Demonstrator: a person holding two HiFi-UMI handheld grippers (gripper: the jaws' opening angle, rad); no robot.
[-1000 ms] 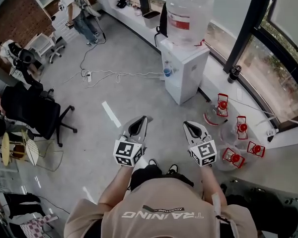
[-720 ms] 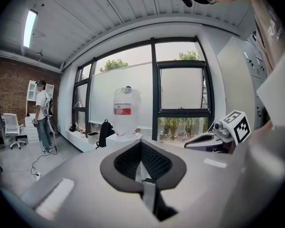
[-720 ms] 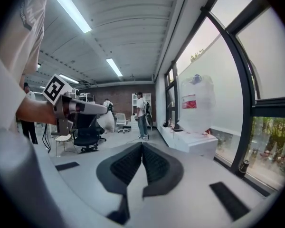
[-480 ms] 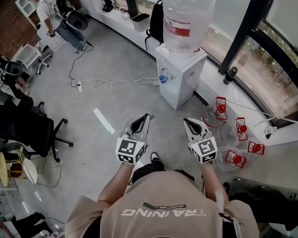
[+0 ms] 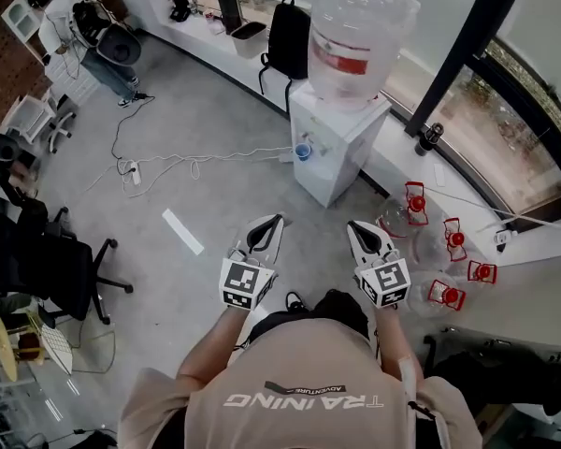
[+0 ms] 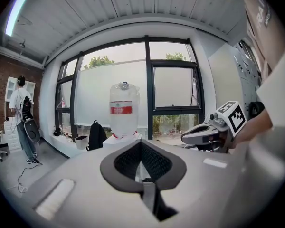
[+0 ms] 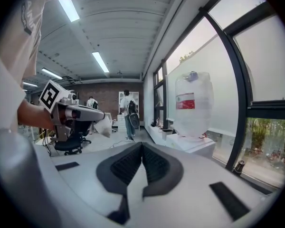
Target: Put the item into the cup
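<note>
Count, head view.
- Grippers: 2, namely the left gripper [image 5: 277, 220] and the right gripper [image 5: 352, 224], lower centre.
- Water dispenser [image 5: 332, 143]: 1, upper centre.
- Large water bottle [image 5: 360, 34] on top of it: 1.
- Blue cup [image 5: 302, 151] at the dispenser's front: 1.
- Red-handled bottles [image 5: 417, 201] on the floor, right of centre: 4 red handles counted. The clear bodies overlap and are hard to separate.
- Black backpack [image 5: 288, 36], top centre: 1.
- Dark flask [image 5: 428, 138] on the sill, upper right: 1.
- Office chairs: 2, a black chair [image 5: 51, 260] at left and a white chair [image 5: 39, 115] at upper left.
- Power strip [image 5: 134, 169]: 1.
- White floor strip [image 5: 182, 231]: 1.
- Persons: 2 certain, the wearer [image 5: 299, 391] at the bottom and a standing person [image 5: 75, 21] at top left.
</note>
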